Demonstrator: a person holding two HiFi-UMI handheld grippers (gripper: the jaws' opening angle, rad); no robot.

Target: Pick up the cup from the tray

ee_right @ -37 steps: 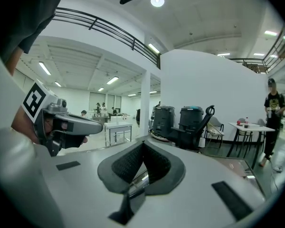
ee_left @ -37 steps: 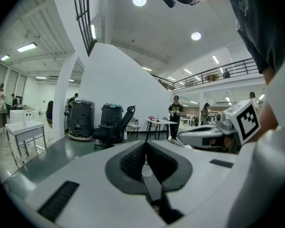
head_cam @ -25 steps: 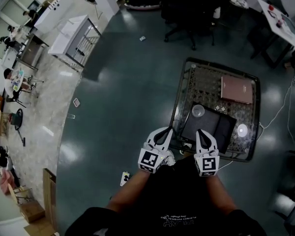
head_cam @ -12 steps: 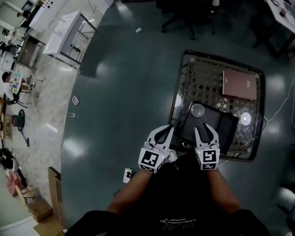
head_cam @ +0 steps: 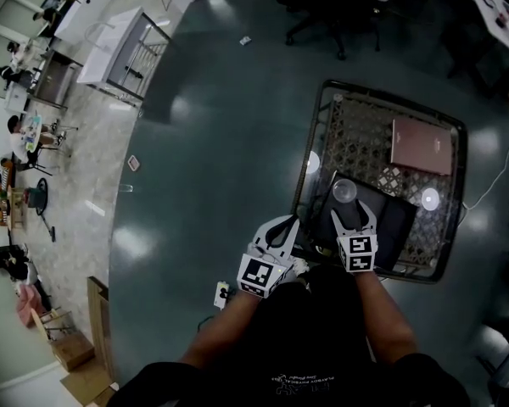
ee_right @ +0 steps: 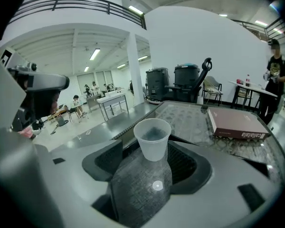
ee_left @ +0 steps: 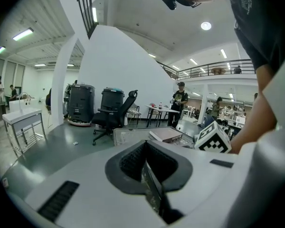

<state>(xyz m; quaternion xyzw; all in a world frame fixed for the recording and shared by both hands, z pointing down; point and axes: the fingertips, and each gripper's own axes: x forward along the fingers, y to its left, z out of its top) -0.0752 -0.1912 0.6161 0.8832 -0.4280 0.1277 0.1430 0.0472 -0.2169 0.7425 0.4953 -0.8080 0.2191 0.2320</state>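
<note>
A translucent plastic cup [head_cam: 343, 191] stands upright on the far left corner of a black tray [head_cam: 392, 224] that lies on the glass table [head_cam: 356, 134]. My right gripper [head_cam: 354, 213] hovers over the tray's near edge, its jaws opening wide, with the cup just ahead of the tips and untouched. In the right gripper view the cup [ee_right: 153, 139] stands centred between the spread jaws of that gripper [ee_right: 152, 167], on the tray's [ee_right: 133, 194] grey textured surface. My left gripper [head_cam: 288, 224] hangs off the table's left edge, shut and empty; its view shows the left gripper [ee_left: 149, 175] closed to a thin slit.
A pinkish-brown book [head_cam: 422, 145] lies on the table's far right part, beyond the tray. Black office chairs [head_cam: 339, 7] stand past the table. A person [ee_right: 275, 75] stands to the far right in the right gripper view. A power strip [head_cam: 222, 293] lies on the floor by my left side.
My right gripper's jaws went from shut to wide open, and it moved forward over the tray toward the cup. The left gripper stayed shut in about the same place.
</note>
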